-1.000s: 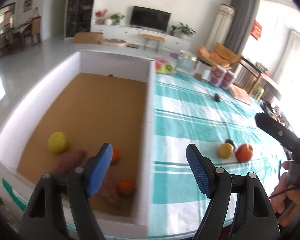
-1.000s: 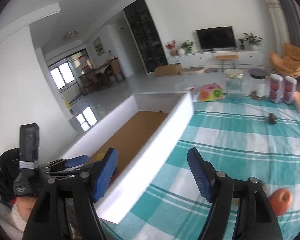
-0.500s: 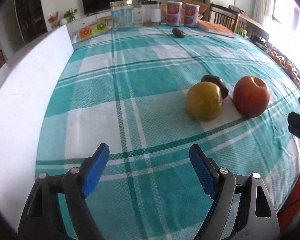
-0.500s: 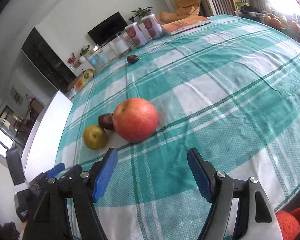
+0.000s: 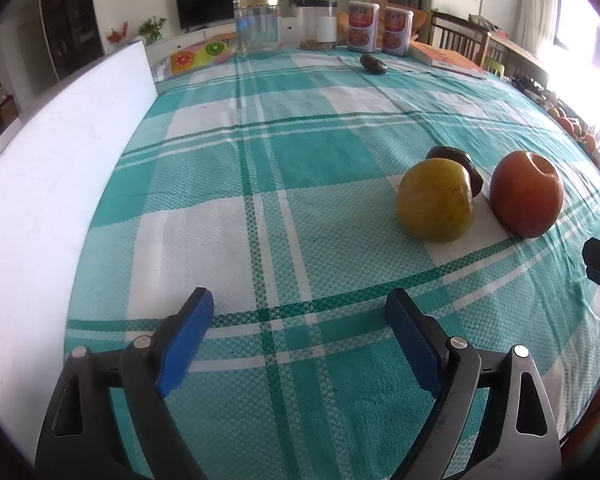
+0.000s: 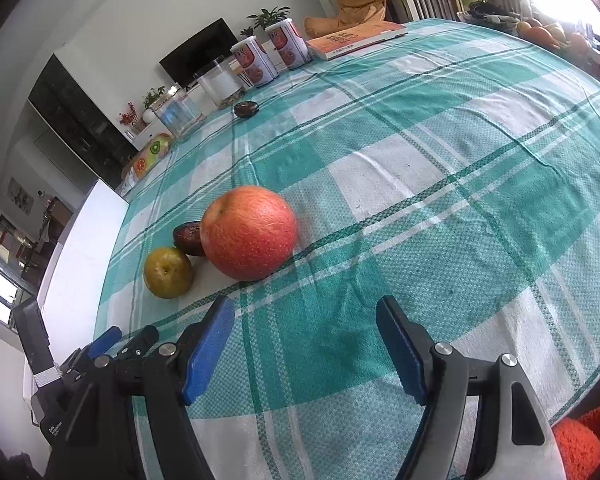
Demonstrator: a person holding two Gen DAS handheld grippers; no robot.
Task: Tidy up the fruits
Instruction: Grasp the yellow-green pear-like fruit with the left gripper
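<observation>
In the left wrist view, the white box wall point(image 5: 56, 184) fills the left edge of the frame, standing against the teal checked tablecloth point(image 5: 228, 184). At the bottom centre the left gripper point(image 5: 299, 311) hovers over the cloth with its blue pads spread wide and nothing between them. In the right half of the frame sits the yellow-green fruit point(image 5: 435, 200), with the dark brown fruit point(image 5: 460, 162) touching it from behind and the red apple point(image 5: 526, 194) just beside it to the right. Along the top edge stand a glass jar point(image 5: 257, 24) and two printed cans point(image 5: 380, 27), with a second dark fruit point(image 5: 373, 64) lying in front of the cans.

In the right wrist view, the three fruits cluster in the left-centre of the frame, ahead and to the left of the right gripper point(image 6: 305, 312). Its blue pads are also spread apart, empty, low over the cloth at the bottom centre. An orange book point(image 6: 356, 40) lies at the upper right of the table.
</observation>
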